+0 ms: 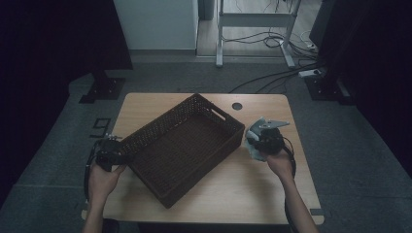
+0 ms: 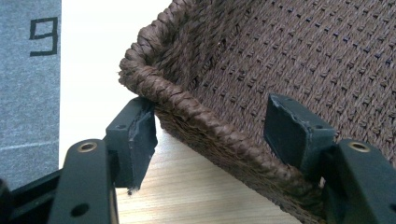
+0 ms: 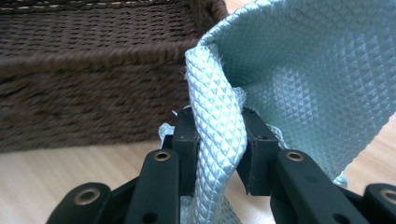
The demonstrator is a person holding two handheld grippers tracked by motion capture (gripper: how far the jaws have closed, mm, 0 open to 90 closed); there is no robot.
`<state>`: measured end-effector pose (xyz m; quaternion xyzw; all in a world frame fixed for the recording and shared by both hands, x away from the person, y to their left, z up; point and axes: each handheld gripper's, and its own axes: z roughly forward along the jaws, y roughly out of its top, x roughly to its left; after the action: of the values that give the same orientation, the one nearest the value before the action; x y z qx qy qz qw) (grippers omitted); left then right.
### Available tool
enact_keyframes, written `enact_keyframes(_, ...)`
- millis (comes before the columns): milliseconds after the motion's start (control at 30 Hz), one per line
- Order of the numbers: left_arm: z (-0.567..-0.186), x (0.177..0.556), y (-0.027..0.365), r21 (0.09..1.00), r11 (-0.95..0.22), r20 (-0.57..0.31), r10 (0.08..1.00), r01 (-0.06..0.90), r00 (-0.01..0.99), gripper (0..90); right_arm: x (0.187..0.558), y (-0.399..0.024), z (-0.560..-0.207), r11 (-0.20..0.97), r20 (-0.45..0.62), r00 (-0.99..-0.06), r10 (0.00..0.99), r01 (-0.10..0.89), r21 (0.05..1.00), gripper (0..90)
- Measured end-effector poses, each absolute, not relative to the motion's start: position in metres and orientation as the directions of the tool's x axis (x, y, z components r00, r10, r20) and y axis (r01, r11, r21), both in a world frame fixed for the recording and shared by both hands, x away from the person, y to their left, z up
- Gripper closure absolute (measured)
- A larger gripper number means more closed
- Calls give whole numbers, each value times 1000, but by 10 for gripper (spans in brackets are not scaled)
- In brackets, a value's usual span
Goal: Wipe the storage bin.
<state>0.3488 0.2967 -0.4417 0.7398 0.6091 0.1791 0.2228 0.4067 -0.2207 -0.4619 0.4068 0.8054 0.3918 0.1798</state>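
A brown woven basket [image 1: 184, 145] sits slantwise on the pale wooden table [image 1: 252, 189], one corner toward the person and its long side running up to the right; the left hand-held gripper [image 1: 112, 154] is at the basket's near left corner, its jaws standing part open astride the braided rim [image 2: 187, 102], one pad outside against the wall and the other inside the basket, though whether they press on the weave I cannot tell; the left hand [image 1: 103, 178] holds that gripper from below at the table's left edge; the right hand-held gripper [image 1: 257, 141] is just beside the basket's right end, apart from it, with its jaws closed tight on a fold of a light blue-green cloth [image 3: 299, 79] with a small diamond pattern; the cloth rises between the pads and spreads up and to the right in the right gripper view, with the basket's side wall [image 3: 88, 93] behind it; in the high view the cloth [image 1: 252, 143] shows as a pale bunch at the gripper, above the table; a small round hole [image 1: 236, 106] lies in the table beyond the basket.
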Motion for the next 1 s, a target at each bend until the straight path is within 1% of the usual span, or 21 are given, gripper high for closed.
enact_keyframes(300, -442, 349, 296, 550, -160, -6, 981, 819, 196, 348, 421, -213, -468, 352, 27, -592, 805, 515, 782, 697)
enact_keyframes(400, -442, 349, 296, 551, -160, -6, 981, 819, 196, 348, 423, -208, -471, 372, 14, -609, 793, 502, 781, 697)
enact_keyframes(567, -442, 349, 296, 551, -160, -6, 981, 819, 196, 348, 424, -203, -471, 395, -6, -624, 781, 487, 779, 696)
enact_keyframes(1000, -442, 349, 297, 553, -158, -8, 981, 818, 196, 348, 412, -188, -471, 436, -10, -677, 736, 463, 772, 698)
